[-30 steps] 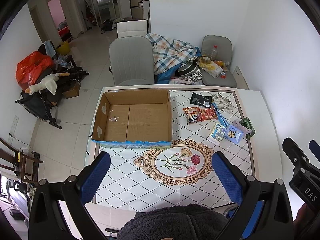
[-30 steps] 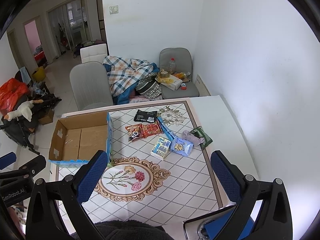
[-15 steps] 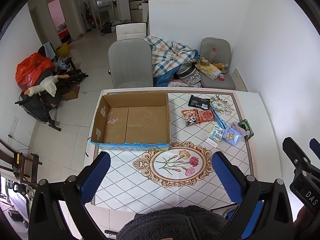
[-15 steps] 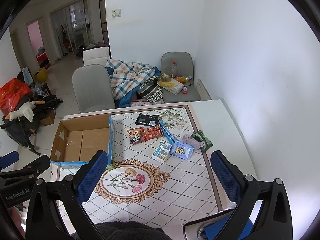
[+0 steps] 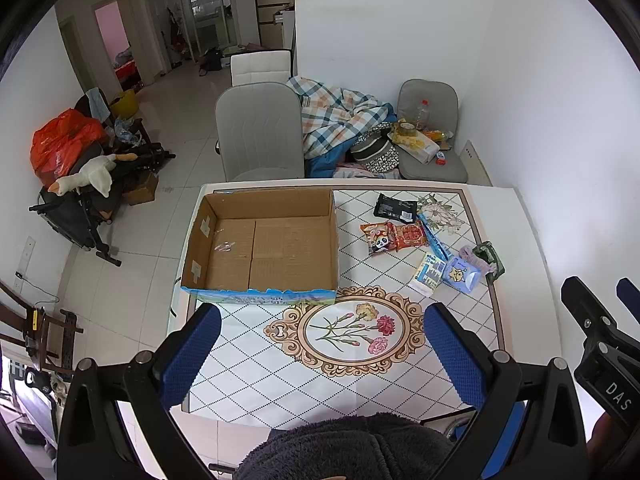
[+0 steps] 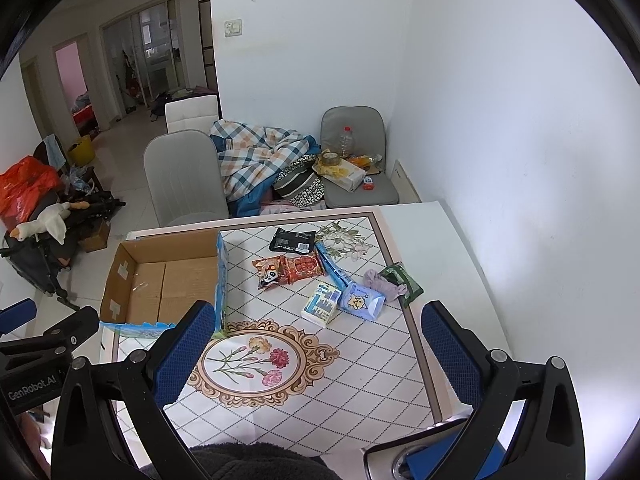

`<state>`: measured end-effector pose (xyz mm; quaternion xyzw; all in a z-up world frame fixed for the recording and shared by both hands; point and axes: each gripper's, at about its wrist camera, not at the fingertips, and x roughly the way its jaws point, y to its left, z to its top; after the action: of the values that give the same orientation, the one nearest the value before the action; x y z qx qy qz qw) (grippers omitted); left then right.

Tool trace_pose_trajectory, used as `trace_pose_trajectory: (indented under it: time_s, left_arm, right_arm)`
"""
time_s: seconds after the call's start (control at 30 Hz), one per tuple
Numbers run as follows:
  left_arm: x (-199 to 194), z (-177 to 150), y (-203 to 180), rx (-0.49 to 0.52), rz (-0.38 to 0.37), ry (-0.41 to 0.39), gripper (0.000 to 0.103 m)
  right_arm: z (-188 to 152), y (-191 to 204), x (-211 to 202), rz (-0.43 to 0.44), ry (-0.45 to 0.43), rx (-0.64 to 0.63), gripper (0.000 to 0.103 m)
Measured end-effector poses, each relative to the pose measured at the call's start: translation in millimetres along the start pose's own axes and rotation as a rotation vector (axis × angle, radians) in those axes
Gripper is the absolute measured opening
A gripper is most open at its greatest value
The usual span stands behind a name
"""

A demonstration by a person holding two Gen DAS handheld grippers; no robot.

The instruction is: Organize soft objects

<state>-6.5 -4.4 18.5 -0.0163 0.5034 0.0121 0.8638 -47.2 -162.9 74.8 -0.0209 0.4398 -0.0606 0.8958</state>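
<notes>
Left wrist view: the left tool (image 5: 322, 344) hangs high above the tabletop (image 5: 260, 376), its blue ribbed pads spread wide with nothing between them. A shallow cardboard box (image 5: 264, 248) with taped flaps and a torn blue printed front edge sits at the left of the diamond-patterned cloth. To its right lies a loose cluster: a black glossy packet (image 5: 394, 207), an orange snack bag (image 5: 376, 238) with a panda on it, a red snack bag (image 5: 412, 236) touching it, a white tissue pack (image 5: 428, 278), a soft blue pouch (image 5: 460, 277) with a star, a crumpled lilac cloth (image 5: 474, 254) and a green packet (image 5: 490, 254). At the right edge the right tool (image 5: 600, 332) shows part of a label, "DAS".

Right wrist view: the right tool (image 6: 320, 354) is likewise held high and spread wide, empty. The same cluster lies ahead, well apart from it: lilac cloth (image 6: 384, 282) resting on the green packet (image 6: 404, 282), blue pouch (image 6: 360, 300) just beside the tissue pack (image 6: 322, 306). The box (image 6: 168, 280) sits left. The left tool (image 6: 44, 344) at the left edge reads "GenRobot.AI".
</notes>
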Motion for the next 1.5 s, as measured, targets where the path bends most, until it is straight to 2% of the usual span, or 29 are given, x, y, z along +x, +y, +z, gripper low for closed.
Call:
trace_pose_trajectory:
  time_s: [0.67,0.83,0.97,1.07,1.23,1.3,1.33,1.43,1.5]
  left_arm:
    - [-3,-3,0,0.007,-0.004,-0.004,0.103]
    - [27,12,-11,0.051,0.016,-0.005,0.103]
    - [68,31,-31,0.117,0.045,0.008,0.103]
    - [114,49,-51,0.187,0.047,0.052,0.103]
    - [202,73,-87,0.294,0.037,0.185,0.103]
    - [243,82,-99,0.312,0.024,0.257,0.103]
    - [262,86,-105,0.325,0.047,0.28,0.103]
    - [312,91,-123,0.407,0.054,0.333,0.103]
    - [352,90,-131,0.452,0.08,0.407,0.103]
  right_arm:
    - [-6,-5,0,0.011,0.006,0.015,0.103]
    - [-3,-28,23,0.008,0.037,0.077,0.103]
    - [5,-60,70,-0.005,0.087,0.145,0.103]
    - [10,-87,115,-0.025,0.146,0.17,0.103]
    - [11,-124,212,-0.044,0.291,0.176,0.103]
    - [10,-134,254,-0.019,0.354,0.175,0.103]
    - [9,-139,278,-0.008,0.392,0.166,0.103]
    - [2,-147,342,0.012,0.491,0.129,0.103]
    - [-4,-147,384,0.028,0.557,0.065,0.103]
